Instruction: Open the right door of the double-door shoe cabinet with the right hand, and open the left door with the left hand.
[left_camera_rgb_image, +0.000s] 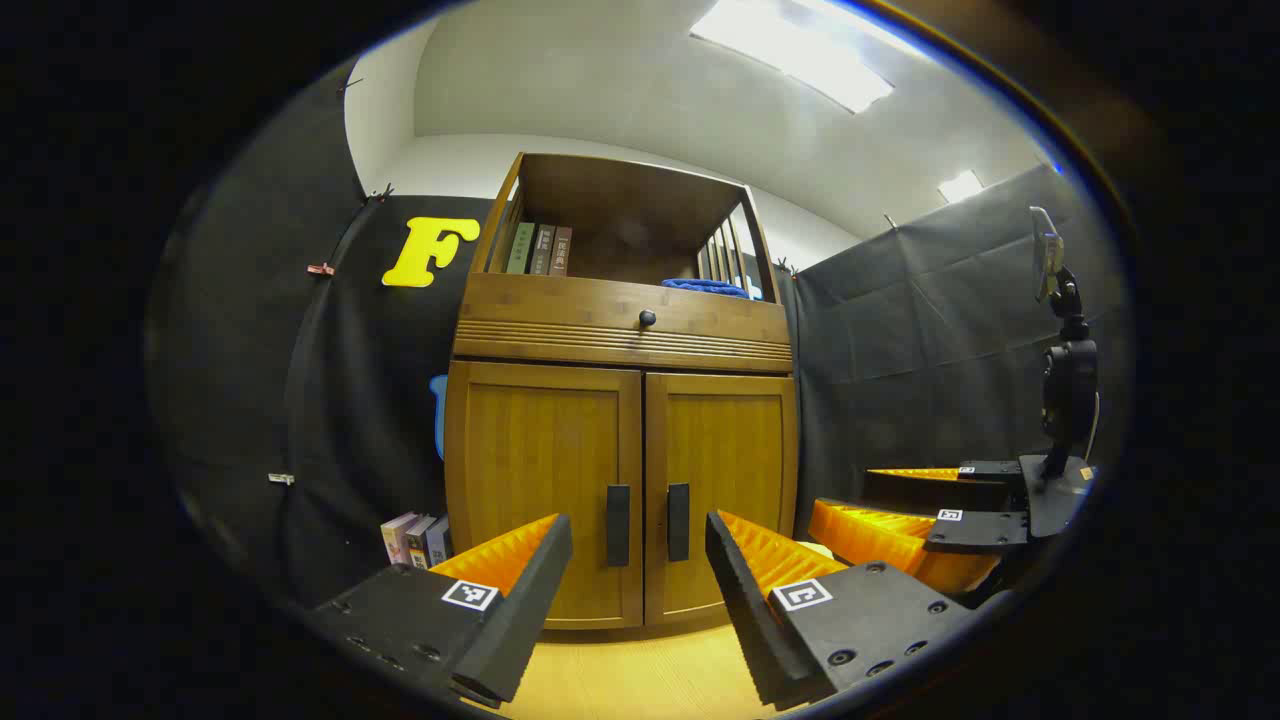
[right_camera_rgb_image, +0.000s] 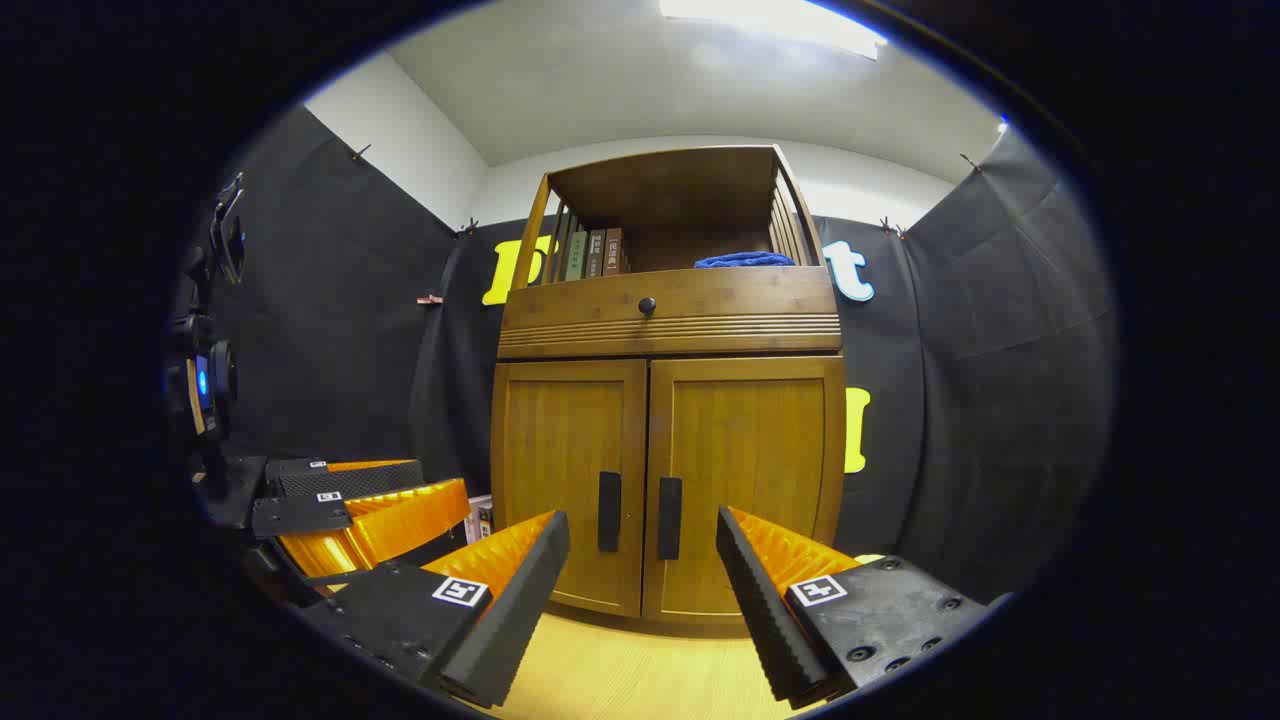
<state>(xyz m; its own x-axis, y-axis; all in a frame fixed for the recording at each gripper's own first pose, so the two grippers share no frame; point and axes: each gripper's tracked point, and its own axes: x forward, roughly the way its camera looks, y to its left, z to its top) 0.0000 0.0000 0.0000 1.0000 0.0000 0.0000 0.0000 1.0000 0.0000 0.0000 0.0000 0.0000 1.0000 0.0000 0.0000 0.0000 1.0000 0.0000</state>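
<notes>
Wooden shoe cabinet (left_camera_rgb_image: 620, 480) is standing shut; left gripper (left_camera_rgb_image: 640, 580) and right gripper (right_camera_rgb_image: 643, 580) are hanging open, well apart from it.

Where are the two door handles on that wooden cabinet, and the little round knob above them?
left door handle (left_camera_rgb_image: 618, 525), left gripper view, middle of the bar.
right door handle (right_camera_rgb_image: 669, 518), right gripper view, middle of the bar.
drawer knob (right_camera_rgb_image: 647, 305), right gripper view, its round face.

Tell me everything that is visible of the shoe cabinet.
The shoe cabinet looks like light brown wood and stands upright on a pale floor against the black cloth. Both doors are shut, each with a dark vertical handle beside the middle seam. Above them is a drawer with a round knob, then an open shelf holding books and a blue cloth. Neither gripper touches it.
</notes>
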